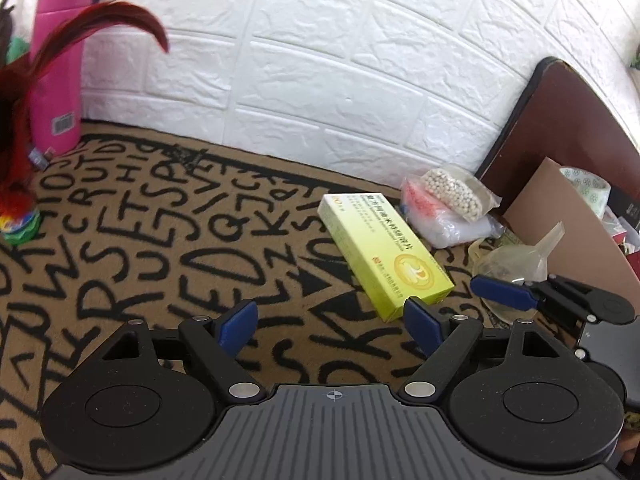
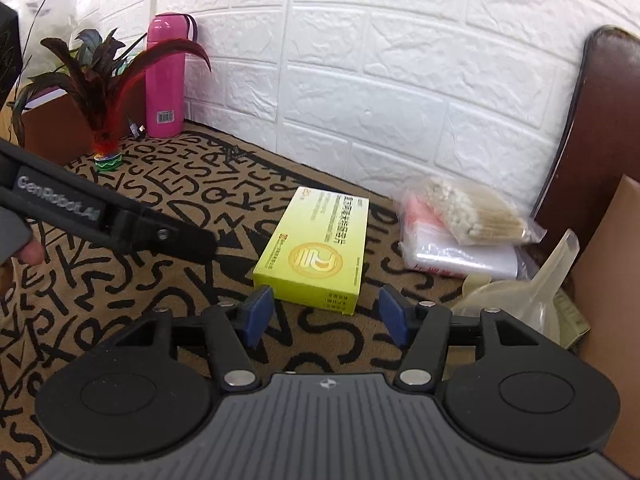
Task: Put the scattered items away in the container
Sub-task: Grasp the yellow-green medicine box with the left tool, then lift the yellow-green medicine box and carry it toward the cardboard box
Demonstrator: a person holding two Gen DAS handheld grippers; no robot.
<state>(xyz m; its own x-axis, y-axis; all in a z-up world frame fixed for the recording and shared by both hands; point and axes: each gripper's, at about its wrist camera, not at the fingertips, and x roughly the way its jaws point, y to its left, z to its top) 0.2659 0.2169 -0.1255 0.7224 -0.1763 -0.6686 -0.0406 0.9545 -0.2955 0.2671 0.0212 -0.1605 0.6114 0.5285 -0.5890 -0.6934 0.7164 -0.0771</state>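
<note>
- Yellow-green cardboard medicine box [image 2: 316,246] lay flat on the letter-patterned brown cloth [image 2: 120,300], just beyond the right gripper [image 2: 326,312]; jaws apart, empty, seemingly lined up to straddle it.
- Left gripper [image 1: 332,328] likewise spread, empty.
- Brown cardboard container [image 1: 568,216] stood far right, past a clear plastic funnel [image 1: 516,260]; open cloth left.

Matt printed cloth mat [image 2: 120,280]; ahead of the claw, a smooth cardboard box [image 2: 316,252]; to its right, glossy clear plastic bags [image 2: 460,240] (crinkled); far left, a satin pink flask [image 2: 165,76]; embossed white wall [image 2: 400,60].
</note>
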